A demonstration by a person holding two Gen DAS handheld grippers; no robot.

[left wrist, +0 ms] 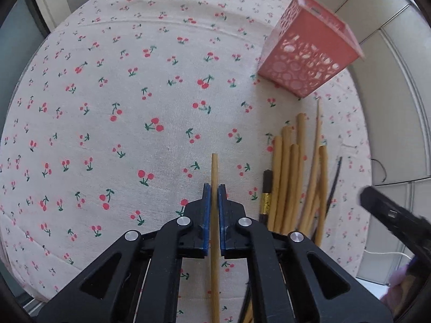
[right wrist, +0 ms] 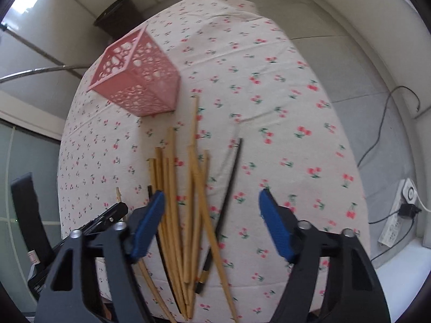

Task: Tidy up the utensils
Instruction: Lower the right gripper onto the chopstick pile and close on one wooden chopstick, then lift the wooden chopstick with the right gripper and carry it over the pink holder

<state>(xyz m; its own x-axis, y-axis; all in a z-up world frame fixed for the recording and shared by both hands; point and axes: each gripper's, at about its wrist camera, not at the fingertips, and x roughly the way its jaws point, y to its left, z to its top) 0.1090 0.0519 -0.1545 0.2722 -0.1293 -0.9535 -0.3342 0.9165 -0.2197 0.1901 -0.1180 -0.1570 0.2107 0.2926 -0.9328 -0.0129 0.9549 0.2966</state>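
My left gripper [left wrist: 214, 188] is shut on a single wooden chopstick [left wrist: 214, 167] that runs straight between its blue pads over the cherry-print tablecloth [left wrist: 121, 107]. Right of it lies a heap of wooden chopsticks [left wrist: 291, 177] with a dark chopstick [left wrist: 266, 188] at its edge. A pink perforated holder [left wrist: 307, 53] stands upright beyond the heap. My right gripper [right wrist: 211, 196] hangs open over the same heap [right wrist: 183, 215], its blue pads either side of the sticks and a black chopstick [right wrist: 229, 188], pressing on none. The pink holder [right wrist: 140, 80] is at upper left there.
The round table's edge [right wrist: 358, 188] drops off to a grey floor with a white power strip [right wrist: 398, 215] and cables. A dark bin [right wrist: 118, 13] stands beyond the table. The left gripper's black body [right wrist: 107, 215] shows at lower left in the right wrist view.
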